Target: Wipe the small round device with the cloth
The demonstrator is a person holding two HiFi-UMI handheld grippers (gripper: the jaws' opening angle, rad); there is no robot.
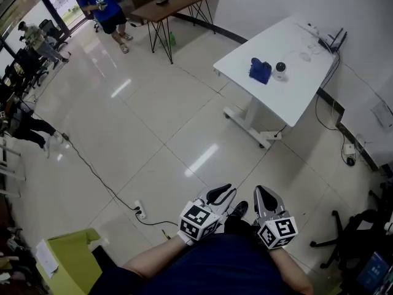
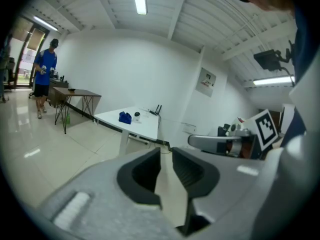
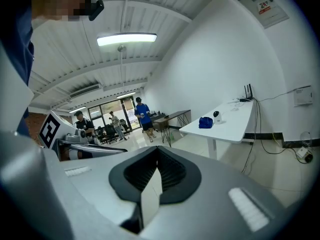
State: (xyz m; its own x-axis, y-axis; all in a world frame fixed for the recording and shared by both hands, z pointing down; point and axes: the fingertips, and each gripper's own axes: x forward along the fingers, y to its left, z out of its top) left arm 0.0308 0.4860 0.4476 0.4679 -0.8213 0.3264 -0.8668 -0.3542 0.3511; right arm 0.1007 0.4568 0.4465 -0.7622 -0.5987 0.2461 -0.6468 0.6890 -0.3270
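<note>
A small round white device [image 1: 280, 70] stands on the white table [image 1: 295, 97] across the room, with a crumpled blue cloth [image 1: 260, 70] just left of it. Both grippers are held close to my body, far from that table. My left gripper [image 1: 225, 192] has its jaws a narrow gap apart with nothing between them. My right gripper [image 1: 265, 193] is shut and empty. The left gripper view shows its own jaws [image 2: 166, 153] aimed toward the cloth [image 2: 125, 117] and device [image 2: 137, 114]. In the right gripper view the gripper [image 3: 157, 153] faces the cloth [image 3: 205, 122] and device [image 3: 216, 115].
A brown table [image 1: 178, 2] and a person in blue [image 1: 104, 2] are at the far end. A power strip [image 1: 140, 211] with its cable lies on the tiled floor near my feet. A green bin [image 1: 67, 260] sits left, a black chair [image 1: 350, 232] right. A router [image 1: 334, 40] stands on the white table.
</note>
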